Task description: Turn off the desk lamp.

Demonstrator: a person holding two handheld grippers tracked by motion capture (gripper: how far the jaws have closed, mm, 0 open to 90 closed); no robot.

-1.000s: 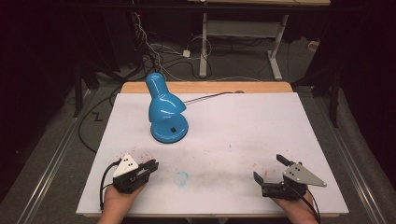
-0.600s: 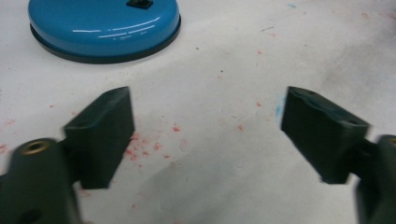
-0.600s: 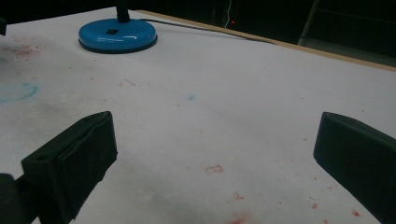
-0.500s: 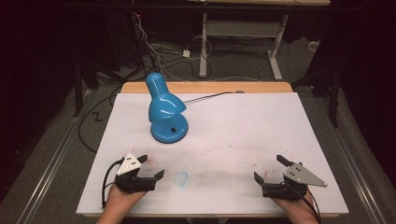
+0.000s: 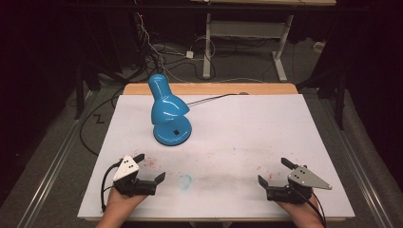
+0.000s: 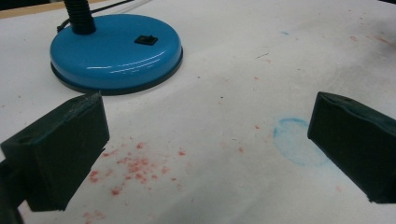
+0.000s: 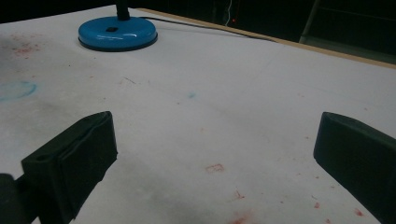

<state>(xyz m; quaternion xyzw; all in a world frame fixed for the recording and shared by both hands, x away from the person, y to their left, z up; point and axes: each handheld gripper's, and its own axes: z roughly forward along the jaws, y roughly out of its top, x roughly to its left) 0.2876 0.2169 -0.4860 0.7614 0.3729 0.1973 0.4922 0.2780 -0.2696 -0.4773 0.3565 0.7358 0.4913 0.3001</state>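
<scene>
A glossy blue desk lamp (image 5: 167, 111) stands on the white table sheet (image 5: 247, 128) at the back left, its head bent toward the far edge. Its round base (image 6: 114, 49) carries a small black switch (image 6: 146, 40), and its black cord (image 5: 211, 99) runs off to the back. My left gripper (image 5: 148, 167) rests open at the front left, a short way in front of the lamp base, nothing between its jaws. At the front right my right gripper (image 5: 273, 172) also stands open and empty, with the lamp base (image 7: 117, 32) far off.
Red speckles (image 6: 135, 165) and a faint blue ring stain (image 6: 294, 144) mark the sheet near the left gripper. A wooden table edge (image 5: 214, 89) runs along the back. Beyond it are cables and desk legs (image 5: 280, 45) on the floor.
My left gripper has drawn slightly back toward the front edge and turned a little to the right. The right gripper and the lamp have stayed put.
</scene>
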